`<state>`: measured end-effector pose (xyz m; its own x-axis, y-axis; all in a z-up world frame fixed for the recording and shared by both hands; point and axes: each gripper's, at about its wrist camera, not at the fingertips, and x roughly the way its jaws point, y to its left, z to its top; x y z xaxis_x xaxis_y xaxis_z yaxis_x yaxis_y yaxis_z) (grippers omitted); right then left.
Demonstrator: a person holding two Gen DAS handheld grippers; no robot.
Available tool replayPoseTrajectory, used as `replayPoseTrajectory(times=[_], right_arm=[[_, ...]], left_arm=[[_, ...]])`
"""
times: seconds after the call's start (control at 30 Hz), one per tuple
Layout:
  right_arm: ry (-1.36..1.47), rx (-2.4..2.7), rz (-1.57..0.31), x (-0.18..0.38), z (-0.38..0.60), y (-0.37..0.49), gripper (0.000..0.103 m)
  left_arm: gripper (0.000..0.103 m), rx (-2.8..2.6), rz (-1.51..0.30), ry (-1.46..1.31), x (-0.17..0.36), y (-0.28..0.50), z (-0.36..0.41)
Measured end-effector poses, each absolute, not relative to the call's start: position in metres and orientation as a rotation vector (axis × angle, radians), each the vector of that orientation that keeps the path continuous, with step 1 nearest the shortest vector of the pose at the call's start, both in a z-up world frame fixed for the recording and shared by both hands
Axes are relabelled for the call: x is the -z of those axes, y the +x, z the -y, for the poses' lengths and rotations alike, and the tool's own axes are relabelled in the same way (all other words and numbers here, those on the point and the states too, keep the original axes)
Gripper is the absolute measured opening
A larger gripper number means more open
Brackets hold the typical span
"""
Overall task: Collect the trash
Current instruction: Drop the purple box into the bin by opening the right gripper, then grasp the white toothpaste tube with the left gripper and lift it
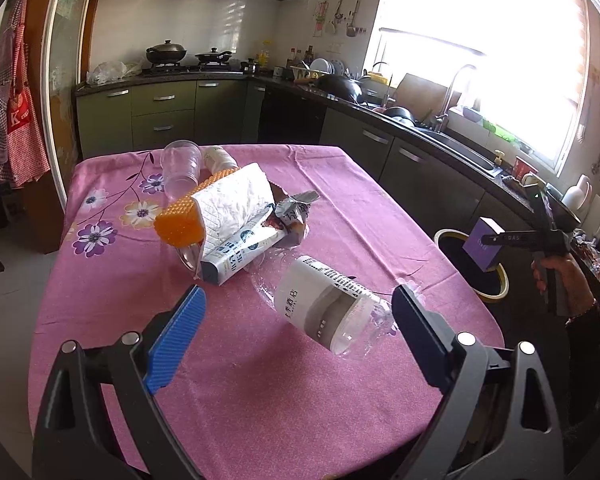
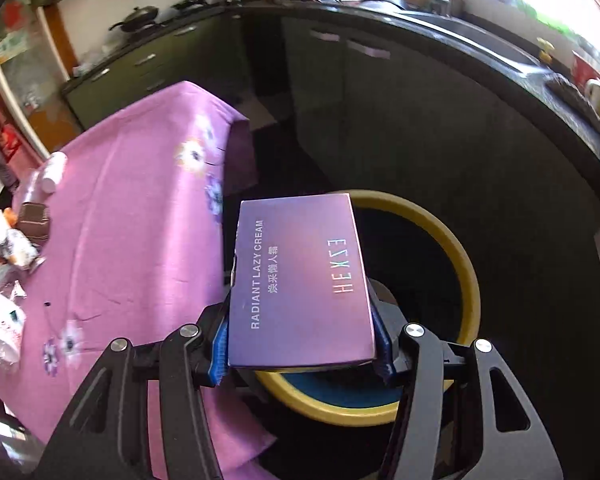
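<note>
My right gripper (image 2: 302,350) is shut on a purple cream box (image 2: 300,280), which hangs over the yellow-rimmed bin (image 2: 466,264) beside the table. From the left wrist view the same box (image 1: 482,246) shows above the bin (image 1: 496,294), with a hand gripping the tool. My left gripper (image 1: 296,316) stands open low over the pink tablecloth (image 1: 260,380), nothing between its pads. A crushed clear bottle (image 1: 324,306) with a white label lies just ahead of it. Further off sit a milk carton (image 1: 236,256), crumpled paper (image 1: 236,200), an orange sponge (image 1: 180,224), a wrapper (image 1: 292,216) and a clear cup (image 1: 180,168).
Dark kitchen cabinets (image 1: 420,168) and a counter with a sink (image 1: 460,148) run along the right, close to the bin. A stove with pans (image 1: 180,60) is at the back. The dark floor (image 2: 520,200) lies between table and cabinets.
</note>
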<state>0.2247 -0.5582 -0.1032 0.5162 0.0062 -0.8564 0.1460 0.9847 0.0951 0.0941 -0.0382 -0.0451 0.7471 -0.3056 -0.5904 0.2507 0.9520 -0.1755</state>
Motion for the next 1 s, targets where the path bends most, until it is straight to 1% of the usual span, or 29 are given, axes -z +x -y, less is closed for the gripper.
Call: replayPoseTrajectory(times=[0.1, 0.17, 0.2, 0.37, 0.57, 0.7, 0.77, 0.83, 0.9, 1.0], right_arm=[[0.200, 0.120, -1.057, 0.126, 0.579, 0.231, 0.056], [0.211, 0.158, -1.051, 0.133, 0.586, 0.231, 0.064], [0.210, 0.164, -1.040, 0.133, 0.588, 0.230, 0.065], [0.211, 0.139, -1.002, 0.129, 0.587, 0.222, 0.065], [0.181, 0.104, -0.974, 0.116, 0.563, 0.213, 0.066], [0.173, 0.077, -0.969, 0.111, 0.550, 0.210, 0.066], [0.165, 0.065, -0.972, 0.110, 0.542, 0.211, 0.066], [0.159, 0.055, -0.977, 0.110, 0.538, 0.212, 0.066], [0.153, 0.048, -0.983, 0.112, 0.533, 0.217, 0.066], [0.150, 0.040, -0.989, 0.114, 0.527, 0.219, 0.066]], left_arm=[[0.089, 0.304, -0.665, -0.076, 0.044, 0.095, 0.042], [0.089, 0.304, -0.671, -0.074, 0.044, 0.098, 0.043], [0.089, 0.304, -0.675, -0.073, 0.044, 0.099, 0.043], [0.089, 0.304, -0.688, -0.058, 0.044, 0.111, 0.042], [0.089, 0.302, -0.678, -0.050, 0.035, 0.128, 0.030], [0.089, 0.355, -0.730, -0.054, 0.041, 0.141, 0.026], [0.086, 0.359, -0.764, -0.077, 0.048, 0.149, 0.021], [0.075, 0.365, -0.794, -0.105, 0.056, 0.155, 0.015], [0.067, 0.362, -0.816, -0.122, 0.064, 0.161, 0.010], [0.065, 0.350, -0.832, -0.138, 0.075, 0.168, 0.005]])
